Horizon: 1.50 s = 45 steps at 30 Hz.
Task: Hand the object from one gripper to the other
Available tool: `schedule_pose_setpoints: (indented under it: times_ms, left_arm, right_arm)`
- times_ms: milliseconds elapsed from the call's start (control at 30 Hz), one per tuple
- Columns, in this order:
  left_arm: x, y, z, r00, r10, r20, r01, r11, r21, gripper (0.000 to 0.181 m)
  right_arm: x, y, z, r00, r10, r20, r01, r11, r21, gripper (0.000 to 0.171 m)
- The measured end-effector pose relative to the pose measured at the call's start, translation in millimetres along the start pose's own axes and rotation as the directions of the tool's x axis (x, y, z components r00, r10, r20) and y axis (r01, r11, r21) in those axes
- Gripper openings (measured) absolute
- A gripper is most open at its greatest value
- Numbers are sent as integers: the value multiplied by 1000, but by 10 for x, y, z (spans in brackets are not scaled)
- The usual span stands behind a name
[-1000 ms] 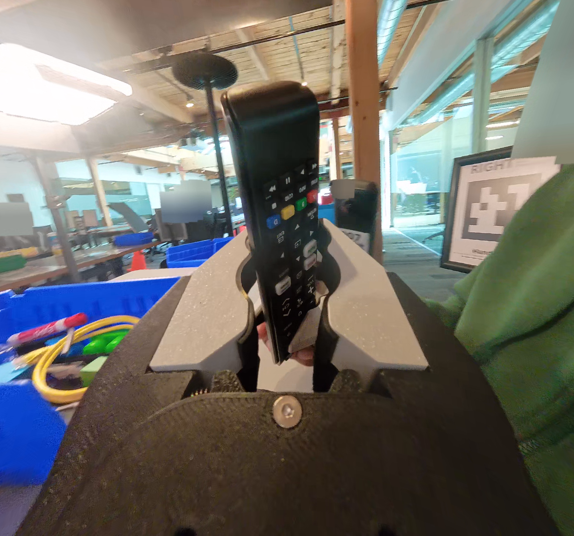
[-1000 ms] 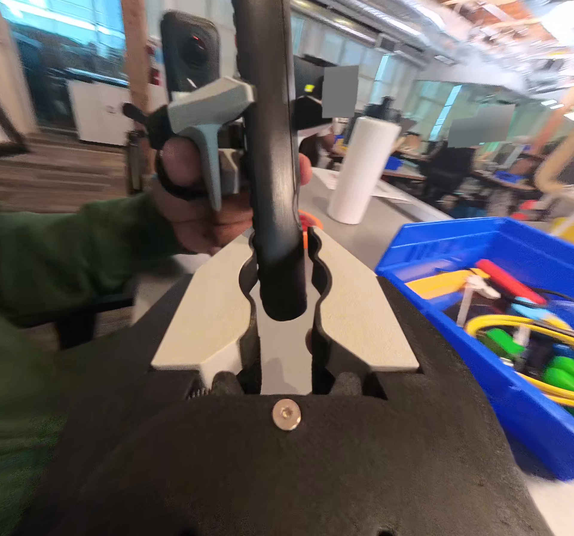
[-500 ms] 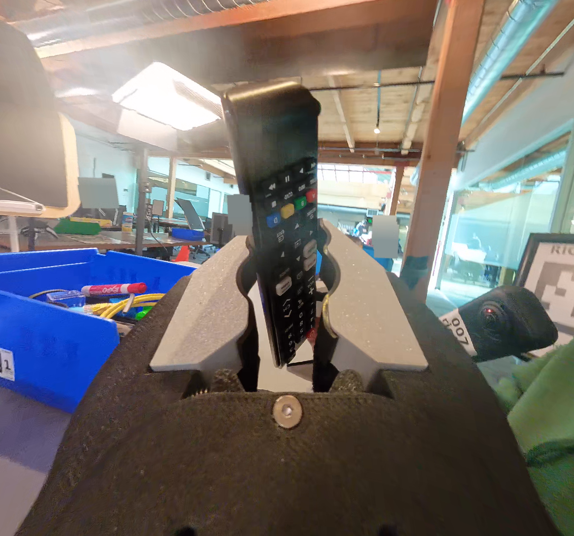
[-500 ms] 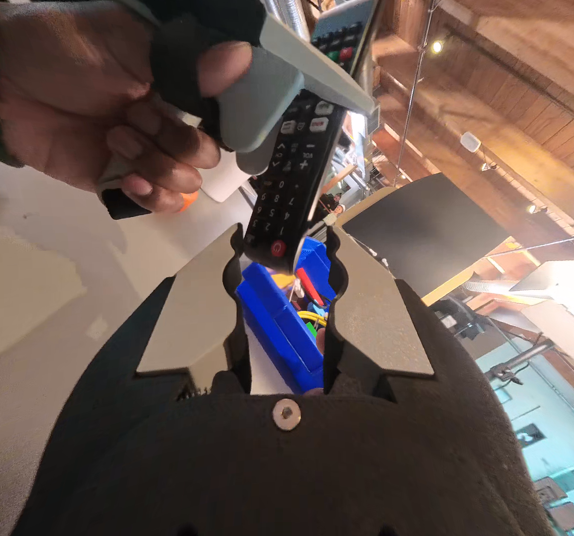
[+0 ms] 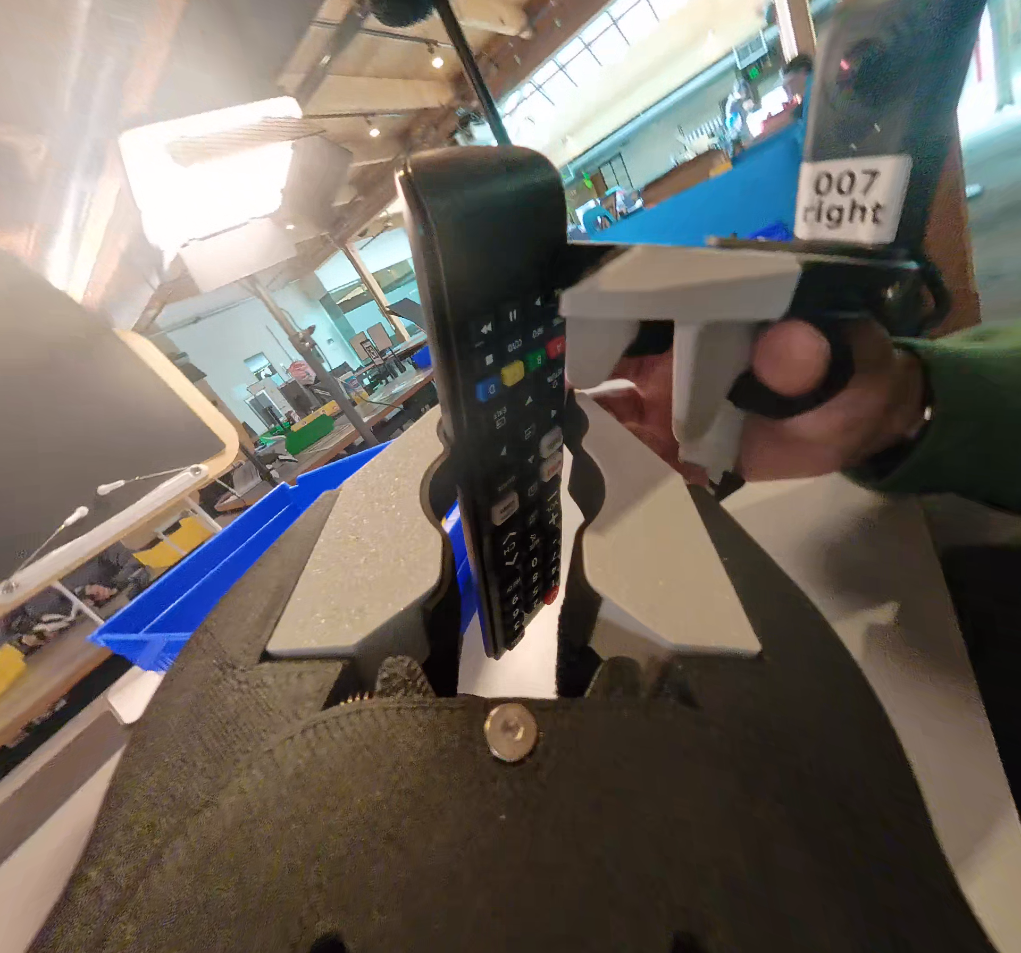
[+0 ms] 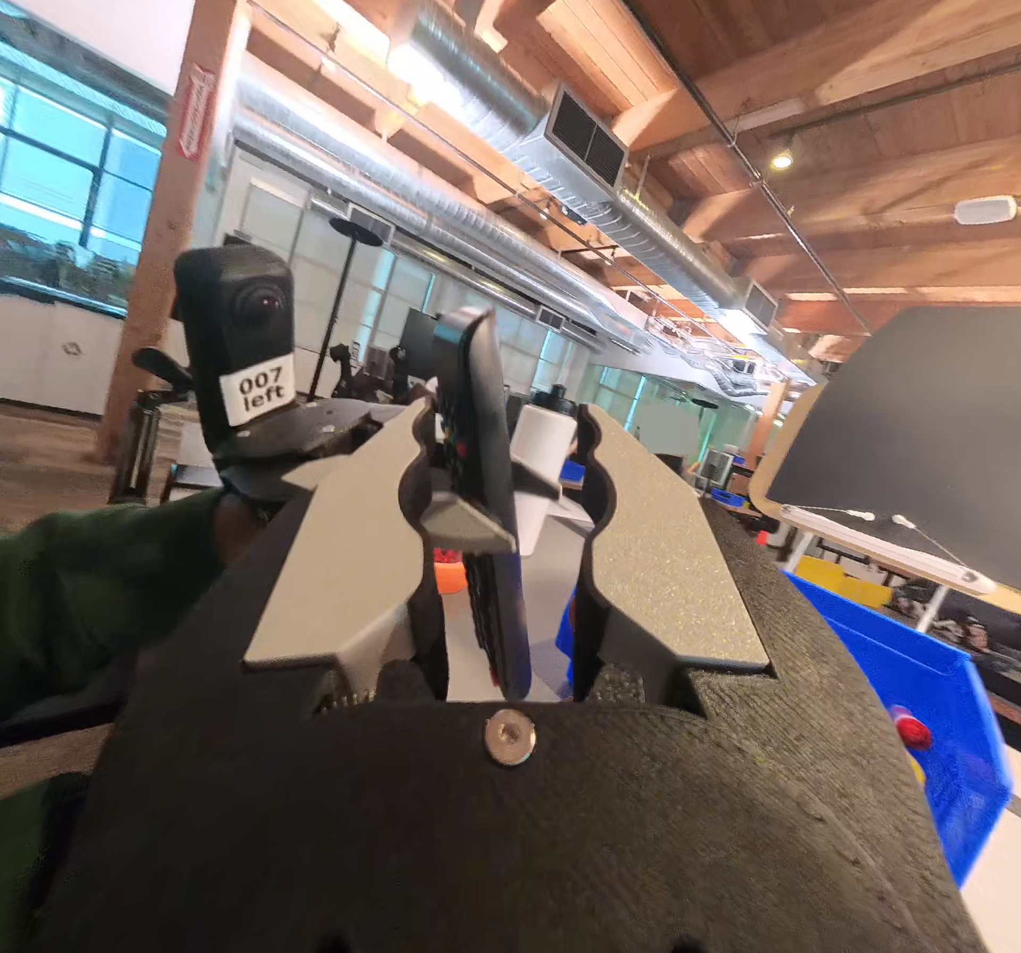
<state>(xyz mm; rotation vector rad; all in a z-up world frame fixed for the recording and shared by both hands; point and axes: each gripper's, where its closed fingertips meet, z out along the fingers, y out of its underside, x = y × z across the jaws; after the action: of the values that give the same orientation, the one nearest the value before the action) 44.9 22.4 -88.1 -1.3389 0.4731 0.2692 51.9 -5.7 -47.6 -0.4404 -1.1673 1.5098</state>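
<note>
- The remote (image 5: 500, 374) stands nearly upright in mid-air, button face toward the left wrist camera, its lower end down between the fingers of your left gripper (image 5: 505, 429).
- Left gripper: jaws narrow and pressed on the remote's lower half. This one carries the load.
- Right gripper (image 6: 500, 432): jaws wide. In the right wrist view the remote (image 6: 486, 484) sits in the gap edge-on, with clear space to the right finger. Whether the left finger touches it, you cannot tell; blur hides the contact line.
- In the left wrist view your right gripper (image 5: 608, 341) comes in from the side at the level of the coloured buttons, above the left grip. Your right hand (image 5: 773, 402) is wrapped round its handle.
- Judgement on progress: pickup done, both grippers aligned on the remote, receiving jaws in place but not closed. Roughly the midpoint of the handover.
- Left to do: close the right jaws on the upper half, confirm the hold, then open the left jaws and draw away.
- Surroundings: a blue bin (image 6: 911, 705) sits below right on the table (image 5: 829, 567), well apart from the exchange.
</note>
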Motion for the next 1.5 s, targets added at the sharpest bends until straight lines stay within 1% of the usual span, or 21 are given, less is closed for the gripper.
schedule_pose_setpoints:
  times_ms: [67, 200, 233, 267, 333, 467, 567, 667, 800, 900, 967, 1033, 1100, 1133, 1167, 1233, 1300, 1333, 1367, 1400, 1500]
  left_arm:
    - [72, 42, 24, 999, 41, -25, -41, 999, -24, 37]
    - [178, 46, 34, 994, 84, -68, -85, 996, -22, 38]
    - [180, 54, 38, 993, 95, -64, -97, 995, -25, 38]
    - [165, 72, 41, 993, 103, -54, -105, 994, -35, 39]
    - [140, 118, 45, 996, 79, -51, -82, 995, -54, 36]
    - [83, 191, 59, 999, -5, -38, 2, 997, -83, 45]
    - [34, 241, 49, 981, -184, -57, 178, 979, -100, 60]
    - [23, 336, 22, 933, -348, -95, 333, 932, -140, 68]
    - [57, 412, -35, 910, -393, -130, 367, 911, -187, 68]
    - [80, 375, -70, 907, -389, -160, 361, 916, -176, 66]
    - [93, 353, -75, 914, -370, -169, 344, 924, -166, 68]
    - [106, 357, -72, 915, -366, -172, 338, 925, -171, 67]
    - [49, 376, -64, 877, -457, -149, 429, 885, -182, 67]
    - [-3, 380, -64, 836, -532, -136, 507, 843, -182, 66]
    - [-66, 370, -70, 777, -617, -128, 595, 785, -172, 65]
    - [-204, 329, -98, 618, -774, -135, 764, 633, -130, 65]
    - [-316, 295, -133, 476, -864, -163, 865, 494, -94, 65]
    - [-350, 286, -146, 435, -883, -174, 887, 453, -83, 65]
    - [-357, 271, -155, 421, -888, -186, 894, 441, -79, 66]
    - [-342, 256, -158, 437, -879, -192, 886, 457, -80, 67]
    - [-246, 266, -127, 557, -813, -172, 812, 576, -95, 68]
  right_arm:
    - [-36, 15, 6, 1000, -8, 17, 8, 1000, -8, 51]
    - [-145, 205, 61, 994, -95, 51, 101, 989, -107, 51]
    - [-184, 223, 63, 991, -116, 68, 123, 986, -113, 48]
    - [-194, 235, 64, 988, -140, 66, 147, 982, -117, 37]
    - [-172, 271, 66, 979, -200, 50, 205, 969, -141, 28]
    - [-139, 276, 67, 934, -358, 3, 354, 923, -150, 27]
    - [-163, 273, 65, 838, -545, -25, 535, 830, -159, 25]
    - [-188, 324, 79, 770, -638, -21, 622, 758, -193, 25]
    - [-212, 375, 86, 766, -643, 5, 630, 749, -205, 26]
    - [-184, 280, 72, 821, -571, -22, 560, 812, -167, 25]
    - [-56, 179, 38, 870, -487, -79, 473, 869, -144, 24]
    - [103, 84, -12, 889, -433, -151, 418, 900, -124, 24]
    - [195, 35, -53, 877, -440, -191, 424, 897, -121, 23]
    - [198, 31, -60, 864, -464, -194, 448, 886, -125, 23]
    - [178, 41, -58, 844, -502, -188, 484, 865, -133, 23]
    - [83, 109, -29, 792, -593, -145, 573, 804, -158, 23]
    - [-56, 194, 9, 739, -669, -83, 651, 740, -168, 24]
    - [-129, 225, 25, 713, -699, -54, 684, 710, -165, 24]
    - [-191, 246, 37, 690, -723, -34, 711, 685, -160, 24]
    - [-237, 258, 45, 670, -742, -21, 731, 664, -155, 24]
    - [-298, 250, 45, 648, -762, -11, 754, 643, -136, 24]
